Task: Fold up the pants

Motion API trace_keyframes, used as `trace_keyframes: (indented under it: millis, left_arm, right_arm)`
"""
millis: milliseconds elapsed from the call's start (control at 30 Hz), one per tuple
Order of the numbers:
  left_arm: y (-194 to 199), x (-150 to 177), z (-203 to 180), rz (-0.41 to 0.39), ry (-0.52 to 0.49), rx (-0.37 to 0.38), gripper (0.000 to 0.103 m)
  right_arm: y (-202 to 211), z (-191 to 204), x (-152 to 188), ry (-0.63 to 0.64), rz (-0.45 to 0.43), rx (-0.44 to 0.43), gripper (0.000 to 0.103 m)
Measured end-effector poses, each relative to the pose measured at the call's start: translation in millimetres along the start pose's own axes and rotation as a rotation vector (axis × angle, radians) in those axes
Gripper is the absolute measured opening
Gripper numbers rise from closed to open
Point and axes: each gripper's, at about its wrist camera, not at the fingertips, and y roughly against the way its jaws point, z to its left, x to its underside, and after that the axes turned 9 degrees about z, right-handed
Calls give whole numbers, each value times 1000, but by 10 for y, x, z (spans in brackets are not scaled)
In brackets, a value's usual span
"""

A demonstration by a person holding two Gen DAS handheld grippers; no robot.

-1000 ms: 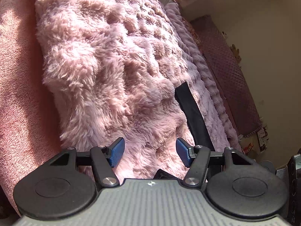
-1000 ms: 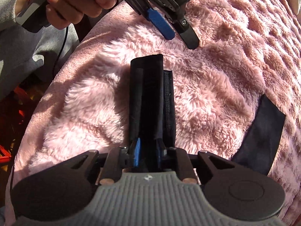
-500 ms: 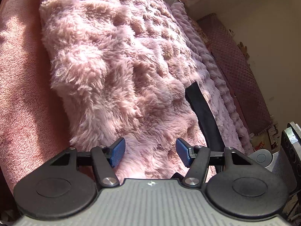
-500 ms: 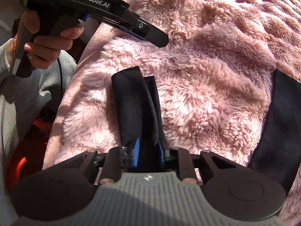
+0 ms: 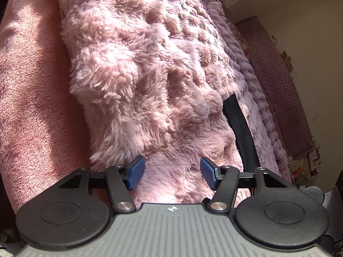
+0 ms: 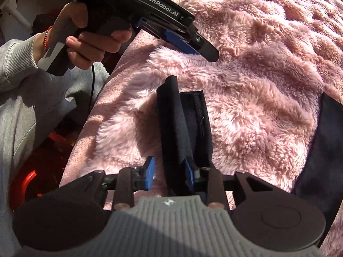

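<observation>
Right wrist view: black pants (image 6: 178, 124), gathered into a narrow ridge of several layers, lying on a pink furry blanket (image 6: 257, 75) near the blanket's left edge. More of the same black cloth at the blanket's right side, flat, and well apart from the ridge. Same cloth in the left wrist view as a thin dark strip (image 5: 240, 128) towards the blanket's right edge.

Right claw (image 6: 169, 171) low over the blanket, jaws parted to a moderate gap around the near end of the ridge. Cloth leaning against the jaw nearer the blanket's middle, clear of the other jaw, so released rather than pinched.

Left claw (image 5: 171, 173) hovering just above the blanket's fur, jaws spread wide, nothing between them and nothing touched. Seen from the right wrist too, held in a bare hand (image 6: 85, 40) above the blanket's left edge, beyond the far end of the ridge.

Probably mid-fold: one gathered section set down, the rest not yet brought over. Next move likely calls for a fresh pinch on the loose cloth at the blanket's right side, then a carry across onto the ridge, with care not to drag the layers apart on the fur.
</observation>
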Motion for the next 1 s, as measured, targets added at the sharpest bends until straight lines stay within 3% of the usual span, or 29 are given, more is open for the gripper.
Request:
trace_keyframes:
  millis: [67, 200, 267, 300, 433, 633, 800, 900, 1000]
  left_arm:
    - [-12, 10, -23, -1, -13, -10, 70]
    - [-22, 32, -57, 3, -35, -10, 70]
    - [-33, 38, -72, 6, -44, -11, 70]
    - [-39, 39, -81, 5, -47, -13, 70]
    - [-53, 53, -129, 5, -86, 25, 70]
    - [-105, 115, -318, 56, -223, 209, 70]
    - [-263, 190, -639, 112, -315, 318, 70]
    - [-415, 226, -886, 152, -364, 322, 70]
    - [-613, 245, -1105, 176, -406, 270, 70]
  right_arm:
    - [-72, -76, -9, -34, 17, 13, 29]
    - [-129, -297, -22, -145, -4, -57, 27]
    - [-86, -332, 10, -142, -33, -69, 2]
    - [-57, -340, 32, -134, -46, -62, 1]
    - [179, -348, 142, -107, -139, -8, 0]
    - [643, -528, 339, -139, -204, 45, 0]
    - [1048, -804, 521, -164, -254, 162, 0]
    - [1237, -988, 587, -174, -284, 232, 0]
    - [1350, -1271, 629, -197, -310, 267, 0]
